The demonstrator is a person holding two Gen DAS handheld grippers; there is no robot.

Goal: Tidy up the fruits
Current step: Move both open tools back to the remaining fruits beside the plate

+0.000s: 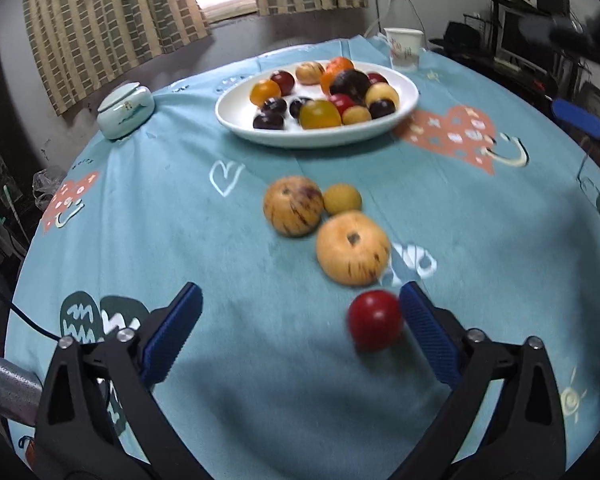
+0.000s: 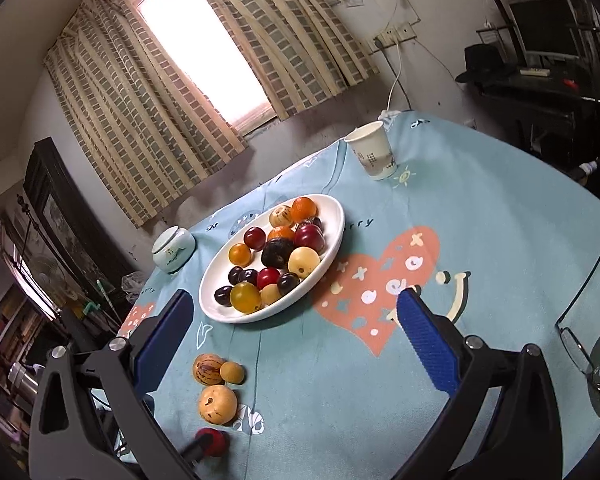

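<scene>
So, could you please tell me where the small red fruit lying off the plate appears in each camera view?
Left wrist view: the red fruit lies low and right of centre, just inside the left gripper's right-side finger.
Right wrist view: red fruit at the bottom, left of centre, beside a dark finger.
Shared landmark: the white plate of fruit.

Open cloth in the near half of the table, fruit crowding the middle

The left tool (image 1: 300, 332) is hanging wide open over bare table (image 1: 236, 400), with a red fruit (image 1: 375, 319) lying just inside its right finger. Three tan fruits (image 1: 323, 224) are blocking the way ahead; the full white plate (image 1: 260, 130), lidded jar (image 1: 126, 111) and paper cup (image 1: 404, 48) are standing beyond.
</scene>
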